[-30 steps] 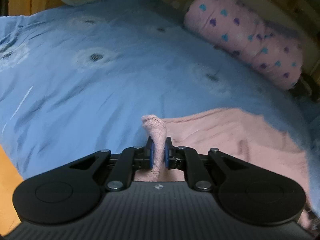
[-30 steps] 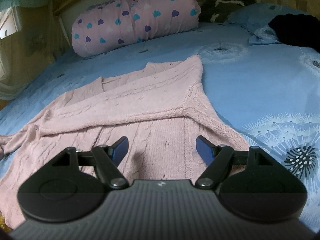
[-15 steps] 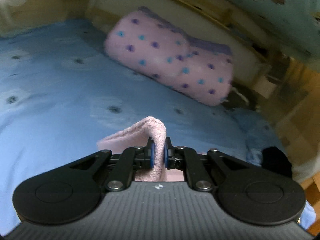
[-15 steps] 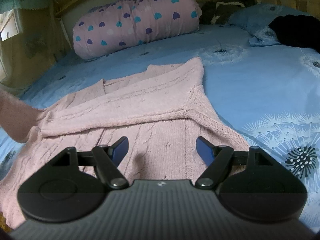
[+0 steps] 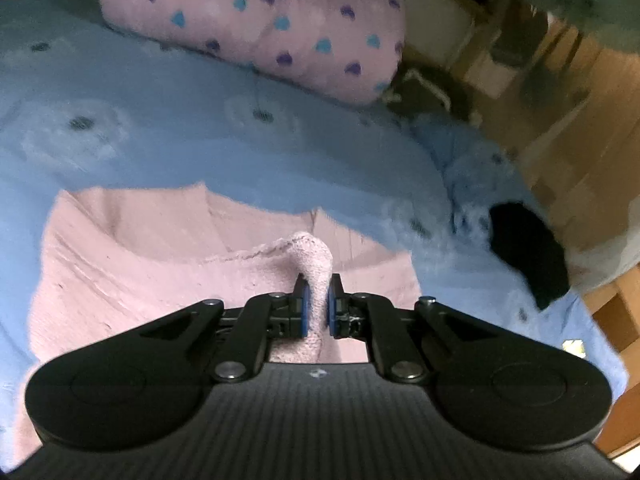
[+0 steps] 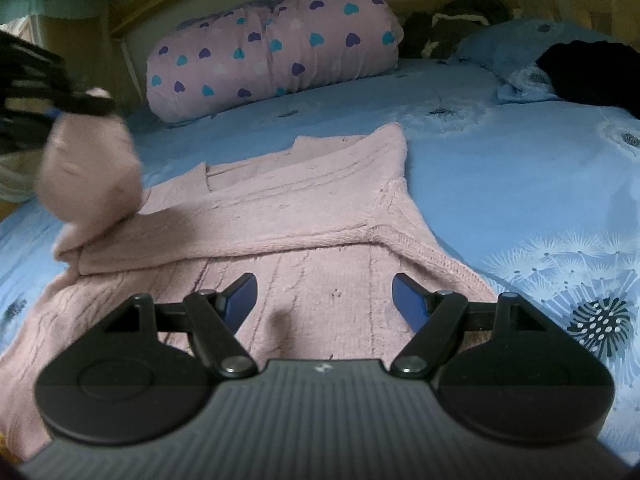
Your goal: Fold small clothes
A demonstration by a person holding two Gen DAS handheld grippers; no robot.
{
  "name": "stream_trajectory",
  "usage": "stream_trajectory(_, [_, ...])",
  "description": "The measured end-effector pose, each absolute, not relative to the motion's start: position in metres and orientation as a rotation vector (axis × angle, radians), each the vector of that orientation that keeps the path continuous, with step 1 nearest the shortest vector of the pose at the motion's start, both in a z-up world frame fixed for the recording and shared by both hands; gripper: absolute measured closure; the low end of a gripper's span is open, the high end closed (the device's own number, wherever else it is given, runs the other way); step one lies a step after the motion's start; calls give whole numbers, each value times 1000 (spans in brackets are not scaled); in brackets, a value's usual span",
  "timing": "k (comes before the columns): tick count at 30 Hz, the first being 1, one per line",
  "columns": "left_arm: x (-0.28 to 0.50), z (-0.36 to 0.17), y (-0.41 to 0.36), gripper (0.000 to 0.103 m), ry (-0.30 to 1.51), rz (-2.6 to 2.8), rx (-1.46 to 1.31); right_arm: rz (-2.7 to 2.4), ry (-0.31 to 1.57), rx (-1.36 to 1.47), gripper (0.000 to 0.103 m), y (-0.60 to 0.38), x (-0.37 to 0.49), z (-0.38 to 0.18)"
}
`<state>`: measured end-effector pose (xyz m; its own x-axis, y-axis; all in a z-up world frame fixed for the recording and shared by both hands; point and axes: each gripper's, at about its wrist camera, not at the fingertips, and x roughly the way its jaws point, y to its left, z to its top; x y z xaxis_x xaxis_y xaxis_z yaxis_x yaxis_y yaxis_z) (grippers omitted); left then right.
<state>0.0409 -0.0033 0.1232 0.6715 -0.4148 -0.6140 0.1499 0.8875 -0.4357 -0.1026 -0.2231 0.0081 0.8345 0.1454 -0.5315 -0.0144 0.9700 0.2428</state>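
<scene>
The pink sweater (image 6: 304,216) lies flat mid-bed (image 6: 500,184). The left gripper (image 5: 317,308) pinches its sleeve (image 5: 314,272), lifted over the body; the right gripper (image 6: 324,300) hovers wide apart above the hem. Soft, limp knit: best gripped at cuffs or edges.

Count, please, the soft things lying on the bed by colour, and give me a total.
Pink: 2, the knit sweater and the rolled quilt with hearts
Black: 1, the black cloth at the far right
Blue: 1, the pillow under that cloth
Total: 4
A dark heap behind the quilt is too blurred to name.
</scene>
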Motion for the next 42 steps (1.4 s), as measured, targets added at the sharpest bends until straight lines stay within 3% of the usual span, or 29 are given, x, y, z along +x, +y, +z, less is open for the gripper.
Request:
stream_trajectory(8, [75,63,-52,92,873,-301,-256,77,595,263,27,-227,-99,7])
stream_trajectory(14, [76,62,-56,90,872,-291,-220,79,604,255,27,-225,-98,7])
stream_trajectory(18, [68,73,-43,74,878,-290,-238,78,605,255,27,-225,-99,7])
stream_trajectory(20, [59,80,-35,59,871,-273,-230,78,603,254,27,-225,-98,7])
stream_trajectory(23, [45,93,-23,49,852,-250,-195,78,599,246,27,-224,-98,7])
stream_trajectory(31, [9,116,28,38,809,-134,-111,134,563,195,27,-212,-103,12])
stream_trajectory(42, [5,103,84,36,802,-30,-91,246,548,255,27,-204,-78,40])
